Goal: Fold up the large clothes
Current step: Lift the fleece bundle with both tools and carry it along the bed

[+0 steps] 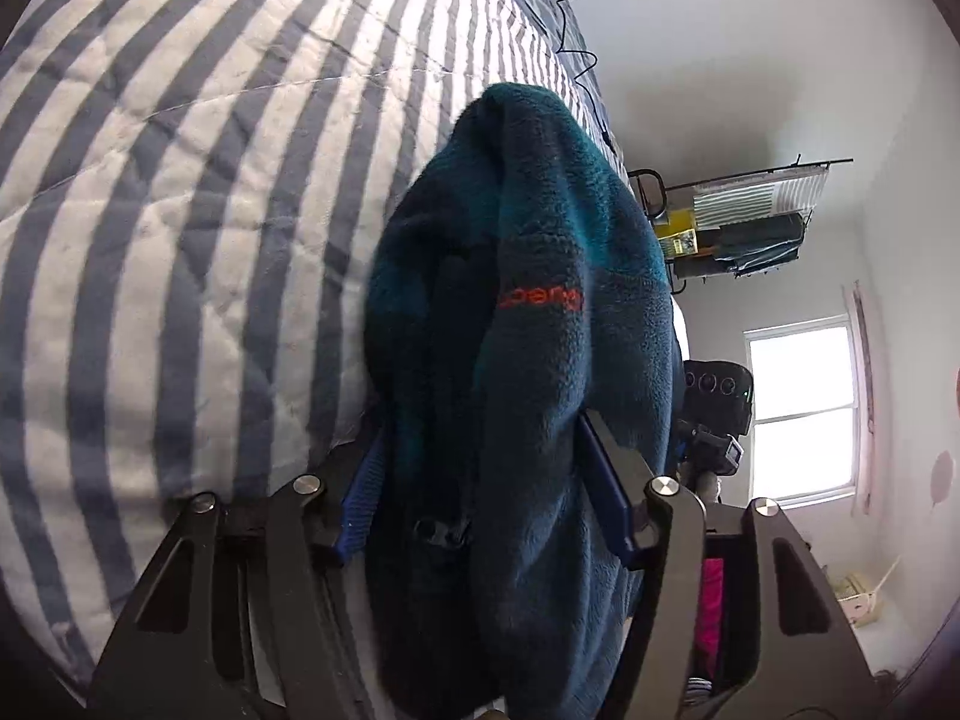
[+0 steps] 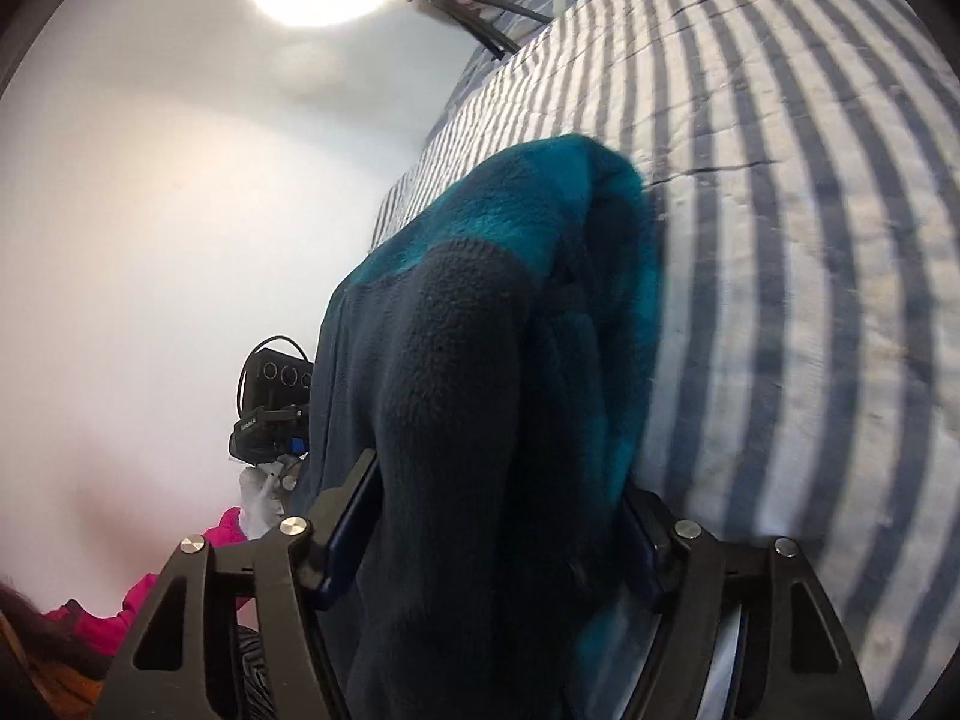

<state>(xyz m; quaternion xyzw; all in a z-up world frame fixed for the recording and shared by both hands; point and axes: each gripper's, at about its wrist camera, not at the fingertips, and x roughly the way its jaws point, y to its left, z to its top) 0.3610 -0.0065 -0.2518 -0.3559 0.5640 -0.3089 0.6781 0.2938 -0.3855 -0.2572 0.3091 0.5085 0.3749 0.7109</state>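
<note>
Left wrist view, left to right. Striped quilt (image 1: 180, 192) fills the left and upper-left of the frame, seen steeply because the camera is tipped. Centre: teal-and-navy fleece jacket (image 1: 516, 312) bunched into a thick roll, red lettering mid-frame. Left gripper (image 1: 486, 480) has its jaws closed onto this roll from both sides, blue pads pressed into the pile. Judgement: thick grab chosen so several layers lift together. Right of frame: wire shelf (image 1: 744, 222) up high, window (image 1: 804, 408) lower.

Right wrist view, left to right. Bare wall at left; pink cloth (image 2: 180, 570) low left; a black device (image 2: 270, 408) left of centre. Centre: the same fleece jacket, navy sleeve foremost, clamped by right gripper (image 2: 504, 516), jaws narrowed onto the fabric. Striped quilt covers the right side.

Jacket appears held clear of the bed between both tongs; likely being carried over to lay flat before folding.
</note>
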